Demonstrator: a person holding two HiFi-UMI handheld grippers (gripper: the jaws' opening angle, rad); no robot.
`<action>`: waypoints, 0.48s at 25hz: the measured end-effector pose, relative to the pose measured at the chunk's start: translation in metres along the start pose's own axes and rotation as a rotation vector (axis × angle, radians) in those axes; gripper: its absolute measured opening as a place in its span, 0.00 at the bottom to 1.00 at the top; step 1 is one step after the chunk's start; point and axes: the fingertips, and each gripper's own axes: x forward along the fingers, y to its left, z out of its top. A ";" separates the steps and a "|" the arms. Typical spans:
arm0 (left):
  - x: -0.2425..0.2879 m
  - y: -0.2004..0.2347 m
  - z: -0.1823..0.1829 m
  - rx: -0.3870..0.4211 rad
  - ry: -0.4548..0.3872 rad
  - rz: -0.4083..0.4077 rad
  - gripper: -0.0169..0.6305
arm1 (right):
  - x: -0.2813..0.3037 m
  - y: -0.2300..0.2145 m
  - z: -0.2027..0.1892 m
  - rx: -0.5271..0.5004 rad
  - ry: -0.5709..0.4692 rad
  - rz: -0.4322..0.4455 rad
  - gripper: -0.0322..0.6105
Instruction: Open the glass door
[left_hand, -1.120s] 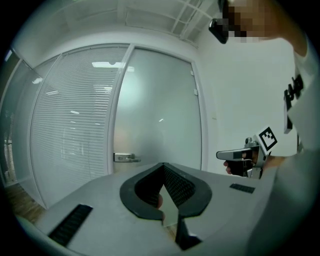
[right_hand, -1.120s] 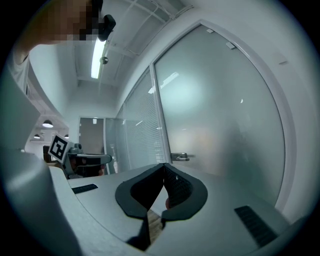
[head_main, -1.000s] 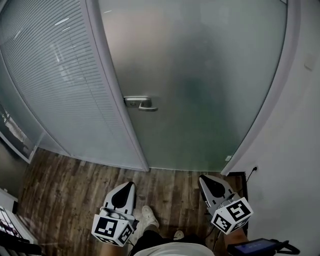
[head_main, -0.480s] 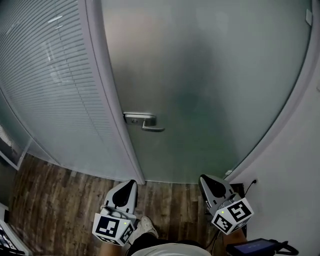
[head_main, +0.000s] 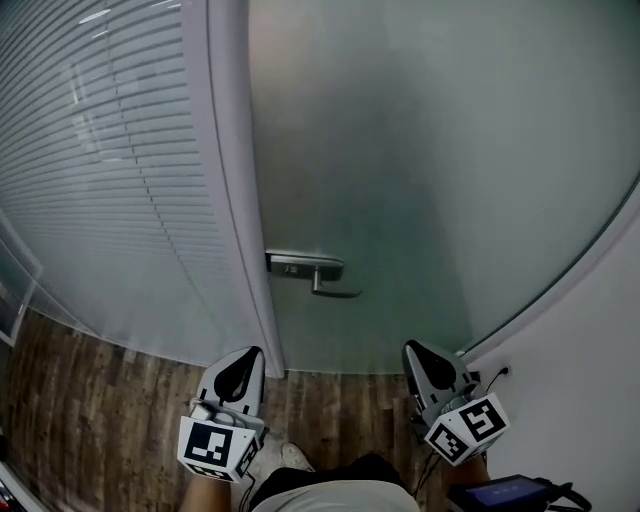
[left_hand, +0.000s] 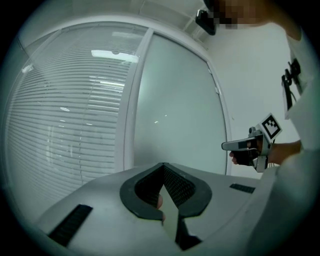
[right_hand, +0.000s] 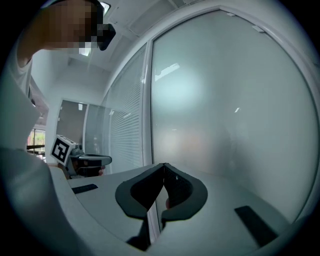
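Note:
The frosted glass door (head_main: 420, 170) stands closed in front of me, with its metal lever handle (head_main: 320, 275) near its left edge beside the pale frame post (head_main: 235, 200). My left gripper (head_main: 243, 362) is low at the left, below and left of the handle, pointing at the foot of the post, jaws shut and empty. My right gripper (head_main: 415, 355) is low at the right, below and right of the handle, shut on nothing. Neither touches the door. The left gripper view shows shut jaws (left_hand: 163, 165) facing the door (left_hand: 175, 110); the right gripper view shows the same (right_hand: 163, 165).
A glazed panel with blinds (head_main: 100, 180) fills the left side. A white wall (head_main: 590, 380) with a socket (head_main: 503, 372) closes in at the right. Wood flooring (head_main: 100, 400) runs below, with my shoe (head_main: 295, 457) between the grippers and a dark device (head_main: 510, 493) at the bottom right.
Both grippers and the head have moved closer to the door. The handle now sits lower and nearer in the head view, and less floor shows. Jaws stayed shut.

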 end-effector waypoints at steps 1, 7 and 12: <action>0.005 0.008 -0.004 -0.008 0.003 0.000 0.02 | 0.008 -0.001 -0.005 0.000 0.011 -0.004 0.05; 0.015 0.037 -0.016 -0.052 0.027 -0.007 0.02 | 0.040 0.000 -0.009 -0.003 0.050 -0.012 0.05; 0.026 0.043 -0.017 -0.064 0.044 -0.002 0.02 | 0.064 -0.009 -0.009 0.004 0.073 0.027 0.05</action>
